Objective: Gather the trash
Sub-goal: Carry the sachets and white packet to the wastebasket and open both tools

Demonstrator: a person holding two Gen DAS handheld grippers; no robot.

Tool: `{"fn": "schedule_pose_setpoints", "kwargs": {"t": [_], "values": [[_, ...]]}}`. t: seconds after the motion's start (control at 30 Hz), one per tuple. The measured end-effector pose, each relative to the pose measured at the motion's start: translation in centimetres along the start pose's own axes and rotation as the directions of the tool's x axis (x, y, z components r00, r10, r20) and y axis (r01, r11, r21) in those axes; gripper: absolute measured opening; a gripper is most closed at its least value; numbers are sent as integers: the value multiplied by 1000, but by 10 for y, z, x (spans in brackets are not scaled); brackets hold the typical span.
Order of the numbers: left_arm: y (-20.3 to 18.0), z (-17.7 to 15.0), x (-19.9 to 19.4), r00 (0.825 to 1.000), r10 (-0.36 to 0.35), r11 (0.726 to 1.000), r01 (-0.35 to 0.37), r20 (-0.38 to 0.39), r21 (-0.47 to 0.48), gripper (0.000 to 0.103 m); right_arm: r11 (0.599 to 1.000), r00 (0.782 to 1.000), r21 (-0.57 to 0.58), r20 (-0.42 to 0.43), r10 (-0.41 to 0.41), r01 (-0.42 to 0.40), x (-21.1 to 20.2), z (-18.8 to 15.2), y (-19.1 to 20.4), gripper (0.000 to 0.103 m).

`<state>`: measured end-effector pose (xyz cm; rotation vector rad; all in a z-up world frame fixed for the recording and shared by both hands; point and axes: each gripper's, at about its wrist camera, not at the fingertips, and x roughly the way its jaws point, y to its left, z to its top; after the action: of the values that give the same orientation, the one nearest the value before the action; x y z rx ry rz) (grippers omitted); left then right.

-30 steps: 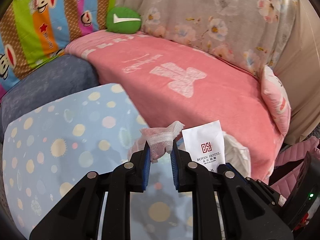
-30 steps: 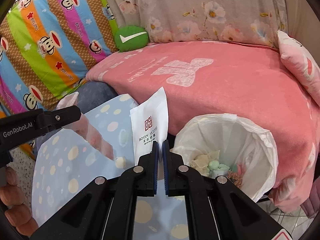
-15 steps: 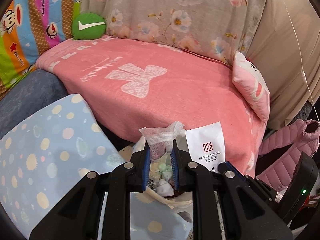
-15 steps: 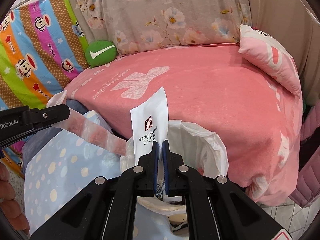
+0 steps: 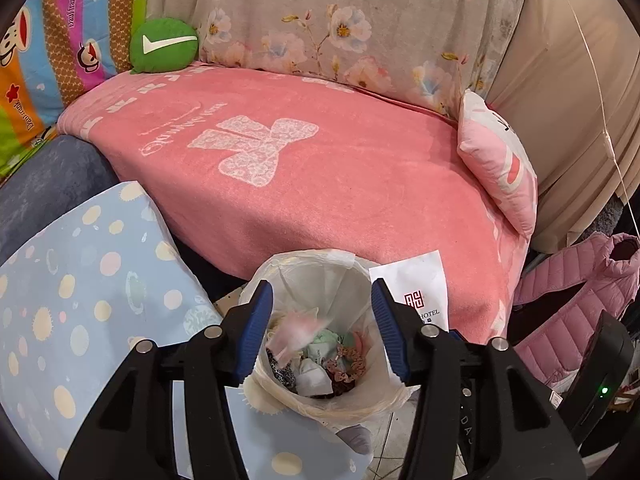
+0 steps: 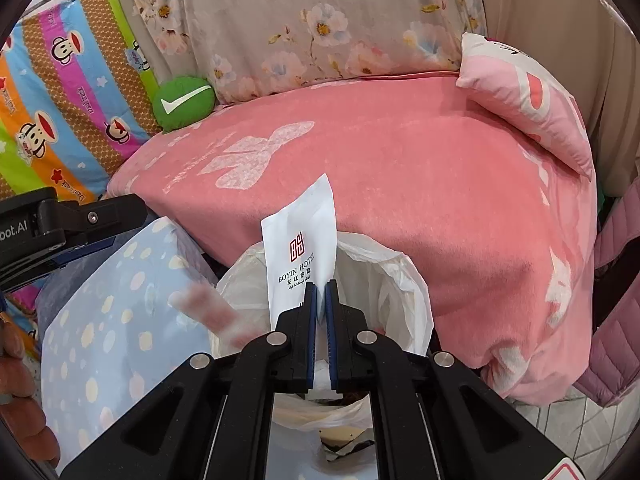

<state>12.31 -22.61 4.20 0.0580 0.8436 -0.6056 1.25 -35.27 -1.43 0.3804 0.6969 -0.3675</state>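
Trash fills the bottom of a small bin [image 5: 320, 364] lined with a thin white bag [image 6: 404, 280], standing on the floor against the front edge of a bed under a pink blanket [image 5: 320, 184]. A blue dotted cloth [image 5: 80, 300] hangs down just left of the bin, and a pink pillow [image 5: 500, 176] lies at the bed's right end. A green round cushion [image 5: 164, 45] sits at the blanket's far left corner, against a striped cartoon sheet [image 5: 60, 40].

Over the bin, the left hand-held gripper [image 5: 322, 326] has just been opening; its blue pads stand wide apart with nothing pressed between them. A pink and white wad [image 5: 296, 332], blurred, is below them inside the bin's mouth, apart from both pads.

Just to the right, the right hand-held gripper [image 6: 320, 308] is clamped tight on the lower edge of a white hotel packet [image 6: 300, 252] with a red logo, which stands upright above the bin's near rim.
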Motion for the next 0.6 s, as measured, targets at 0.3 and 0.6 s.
{"fn": "schedule_pose_setpoints", "kwargs": {"t": [0.3, 0.6], "values": [[20, -7, 9, 999, 46, 998, -47, -14, -31, 56, 1000, 999, -17, -31, 7, -8, 15, -2, 6, 6], [41, -21, 12, 995, 95, 994, -96, -27, -52, 61, 999, 999, -44, -46, 18, -20, 23, -4, 20, 11]]}}
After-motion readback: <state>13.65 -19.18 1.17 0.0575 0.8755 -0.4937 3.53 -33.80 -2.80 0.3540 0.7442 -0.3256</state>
